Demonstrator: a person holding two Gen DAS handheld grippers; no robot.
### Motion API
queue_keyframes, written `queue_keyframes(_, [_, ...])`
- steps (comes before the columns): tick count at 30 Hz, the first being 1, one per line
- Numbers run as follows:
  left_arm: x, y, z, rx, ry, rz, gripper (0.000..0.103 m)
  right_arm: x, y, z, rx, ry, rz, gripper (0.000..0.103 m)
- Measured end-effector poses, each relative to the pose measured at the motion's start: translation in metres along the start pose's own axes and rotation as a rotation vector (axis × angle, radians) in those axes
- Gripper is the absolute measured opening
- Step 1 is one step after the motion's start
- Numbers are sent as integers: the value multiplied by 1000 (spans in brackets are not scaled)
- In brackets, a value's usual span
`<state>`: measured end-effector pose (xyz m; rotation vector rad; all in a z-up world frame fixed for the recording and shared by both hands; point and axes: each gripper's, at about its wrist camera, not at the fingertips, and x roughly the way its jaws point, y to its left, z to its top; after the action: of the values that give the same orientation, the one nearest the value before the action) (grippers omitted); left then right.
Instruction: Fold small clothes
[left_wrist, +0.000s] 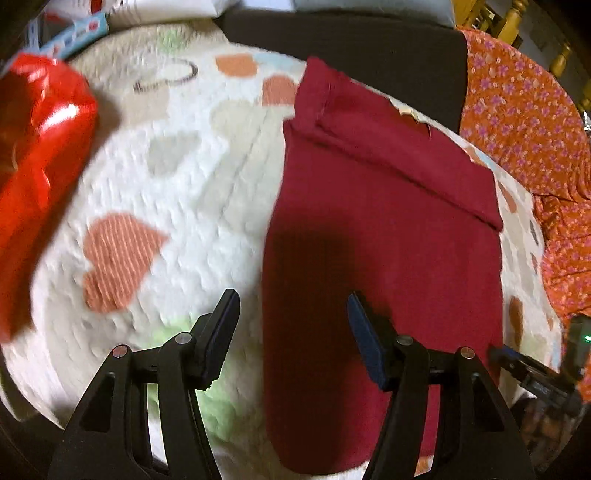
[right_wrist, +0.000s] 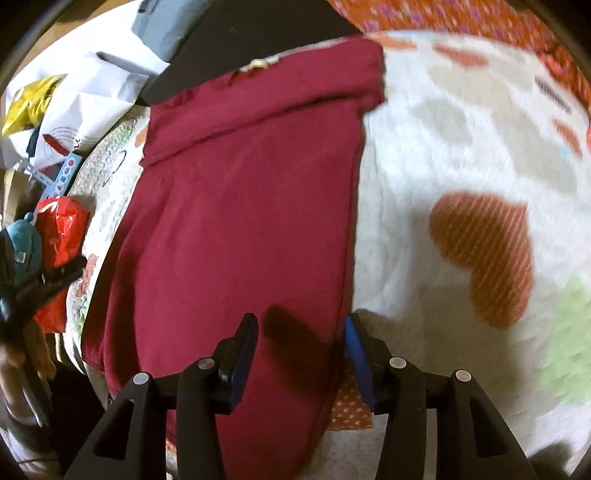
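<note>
A dark red garment (left_wrist: 384, 236) lies flat in a long folded strip on a white quilt with heart prints (left_wrist: 177, 177); a folded band crosses its far end. It also shows in the right wrist view (right_wrist: 240, 206). My left gripper (left_wrist: 291, 332) is open and empty, above the garment's near left edge. My right gripper (right_wrist: 301, 350) is open and empty, above the garment's near right edge. The right gripper shows at the far right of the left wrist view (left_wrist: 532, 369).
A shiny red bag (left_wrist: 37, 155) lies at the quilt's left. An orange flowered cloth (left_wrist: 535, 122) lies to the right. A black cushion (left_wrist: 351, 48) sits behind the garment. White bags and boxes (right_wrist: 85, 99) pile at the far left.
</note>
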<state>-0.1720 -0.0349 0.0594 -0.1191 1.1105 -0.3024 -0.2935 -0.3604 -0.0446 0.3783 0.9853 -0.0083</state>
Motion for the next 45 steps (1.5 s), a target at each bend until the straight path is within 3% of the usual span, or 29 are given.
queue_keyframes(1, [0, 1, -4, -1, 3, -1, 61, -1, 3, -3, -13, -21, 0, 47])
queue_keyframes(2, [-1, 2, -7, -1, 3, 4, 61, -2, 6, -5, -39, -35, -1, 40])
queue_keyframes(4, [-2, 5, -14, -8, 7, 6, 61, -5, 14, -7, -103, -49, -17, 25])
queue_keyframes(5, [-2, 8, -16, -15, 12, 5, 61, -8, 15, -7, -130, -59, -42, 12])
queue_keyframes(12, [7, 15, -34, -13, 68, 1, 61, -23, -5, -3, -107, -115, -126, 1])
queue_keyframes(14, [9, 14, -37, -8, 77, -3, 61, -27, -10, -2, -66, -104, -41, 1])
queue_keyframes(16, [9, 14, -38, -9, 79, -10, 61, -32, -17, -5, 23, -95, 57, 6])
queue_keyframes(17, [10, 14, -38, -10, 80, -12, 61, -33, -17, -8, 48, -90, 80, 21])
queue_keyframes(18, [11, 14, -38, -12, 83, -13, 61, -32, -17, -11, 54, -67, 100, 47])
queue_keyframes(19, [12, 14, -37, -15, 88, -16, 61, -28, -11, -14, 50, -49, 105, 53])
queue_keyframes(22, [17, 14, -36, -26, 104, -21, 61, -14, -3, -25, 14, -4, 89, 52])
queue_keyframes(23, [18, 13, -36, -26, 103, -22, 61, -10, 1, -27, -6, -11, 70, 45])
queue_keyframes(24, [17, 13, -36, -23, 101, -23, 61, -11, 8, -29, -48, -50, 32, 18])
queue_keyframes(25, [17, 13, -36, -22, 100, -25, 61, -10, 11, -27, -81, -53, 22, 7])
queue_keyframes(28, [15, 15, -36, -24, 101, -34, 61, -26, 21, -24, -142, -100, 31, 8])
queue_keyframes(31, [14, 17, -38, -32, 105, -43, 61, -38, 18, -17, -173, -134, -44, 8])
queue_keyframes(33, [15, 17, -39, -32, 107, -44, 61, -31, 10, -14, -154, -112, -62, 8])
queue_keyframes(35, [15, 16, -39, -32, 110, -43, 61, -22, 10, -17, -137, -66, -21, 9])
queue_keyframes(37, [15, 15, -41, -32, 117, -55, 61, -23, 7, -22, -101, -58, 17, 20])
queue_keyframes(38, [15, 15, -43, -34, 124, -63, 61, -26, 4, -25, -77, -58, 27, 40])
queue_keyframes(39, [15, 14, -45, -36, 128, -68, 61, -29, -1, -27, -52, -53, 39, 50])
queue_keyframes(45, [16, 4, -53, 0, 142, -68, 72, -29, -15, -57, 41, 46, 127, 50])
